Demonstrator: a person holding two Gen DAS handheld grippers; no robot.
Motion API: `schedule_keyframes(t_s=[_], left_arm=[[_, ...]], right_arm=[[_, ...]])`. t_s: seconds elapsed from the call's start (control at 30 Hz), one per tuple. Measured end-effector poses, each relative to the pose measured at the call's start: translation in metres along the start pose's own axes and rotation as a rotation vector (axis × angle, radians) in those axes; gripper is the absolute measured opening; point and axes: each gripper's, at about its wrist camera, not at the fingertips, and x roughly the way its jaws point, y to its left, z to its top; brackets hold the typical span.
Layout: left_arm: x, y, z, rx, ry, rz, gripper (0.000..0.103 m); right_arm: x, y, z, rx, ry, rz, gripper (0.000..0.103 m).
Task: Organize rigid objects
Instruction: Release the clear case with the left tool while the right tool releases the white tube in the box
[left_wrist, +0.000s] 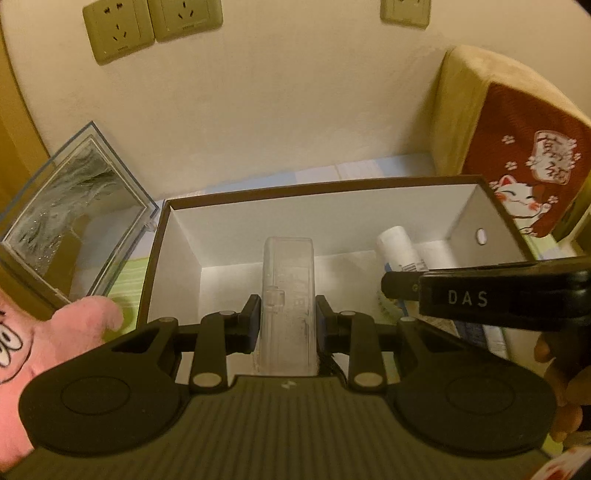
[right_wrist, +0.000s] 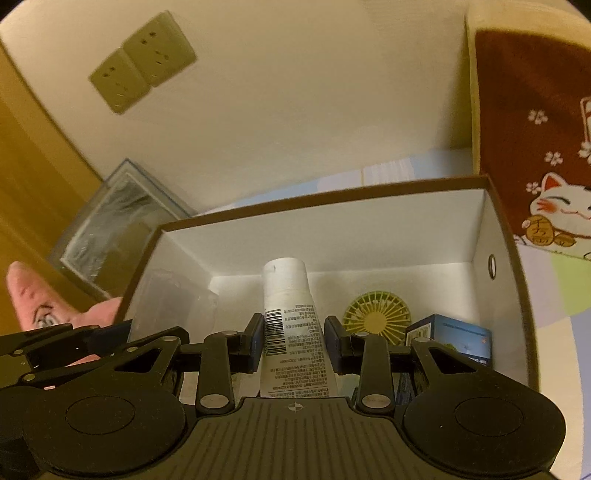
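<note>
a: far left, a pink plush toy (left_wrist: 44, 343) lies by a clear display case (left_wrist: 74, 221) that leans against the wall.

b: and next to those?

a: the open cardboard box (left_wrist: 332, 206), brown outside, white inside. both grippers hang over it.

b: what's the left gripper (left_wrist: 286, 317) got?

a: a clear plastic case (left_wrist: 288, 295), upright, over the left-middle part of the box. its fingers (left_wrist: 251, 314) are nearly together and press on both sides of the case.

b: the right gripper (right_wrist: 294, 341)?

a: a white tube (right_wrist: 291, 325) with a barcode and small print, cap pointing toward the far wall of the box. the fingers (right_wrist: 255, 339) stand narrow on either side of it, gripping. it is over the box's middle-right part.

b: anything in the box already?

a: a small yellow-green fan (right_wrist: 376, 314) on the floor of the box, and just right of it a blue carton (right_wrist: 450, 336), near the right wall.

b: further right?

a: a red cloth with a beckoning cat (right_wrist: 554, 210) draped over something tan.
</note>
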Motion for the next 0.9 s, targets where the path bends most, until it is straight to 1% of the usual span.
schedule_keyframes(t_s=[0.2, 0.37, 0.47, 0.53, 0.57, 0.6, 0.67, 0.9], left_arm=[[0.024, 0.004, 0.003, -0.002, 0.027, 0.002, 0.028], [0.032, 0.004, 0.006, -0.014, 0.012, -0.004, 0.028], [0.031, 0.006, 0.007, -0.026, -0.007, 0.0, 0.04], [0.032, 0.008, 0.01, -0.021, -0.008, 0.009, 0.04], [0.03, 0.009, 0.01, -0.019, -0.009, 0.011, 0.04], [0.028, 0.009, 0.009, -0.017, -0.009, 0.011, 0.04], [0.026, 0.013, 0.009, -0.024, -0.005, 0.016, 0.04], [0.015, 0.024, 0.0, -0.033, 0.012, 0.01, 0.04]], right_arm=[[0.019, -0.005, 0.004, 0.028, 0.017, -0.015, 0.035], [0.028, -0.008, 0.007, 0.045, 0.02, -0.017, 0.036], [0.028, -0.012, 0.009, 0.08, -0.005, -0.011, 0.036], [0.028, -0.015, 0.012, 0.105, -0.012, 0.027, 0.038], [0.025, -0.016, 0.013, 0.108, -0.013, 0.031, 0.042], [0.023, -0.015, 0.013, 0.101, -0.017, 0.025, 0.048], [0.016, -0.014, 0.013, 0.069, -0.029, 0.017, 0.054], [0.0, -0.011, 0.006, -0.008, -0.018, 0.004, 0.06]])
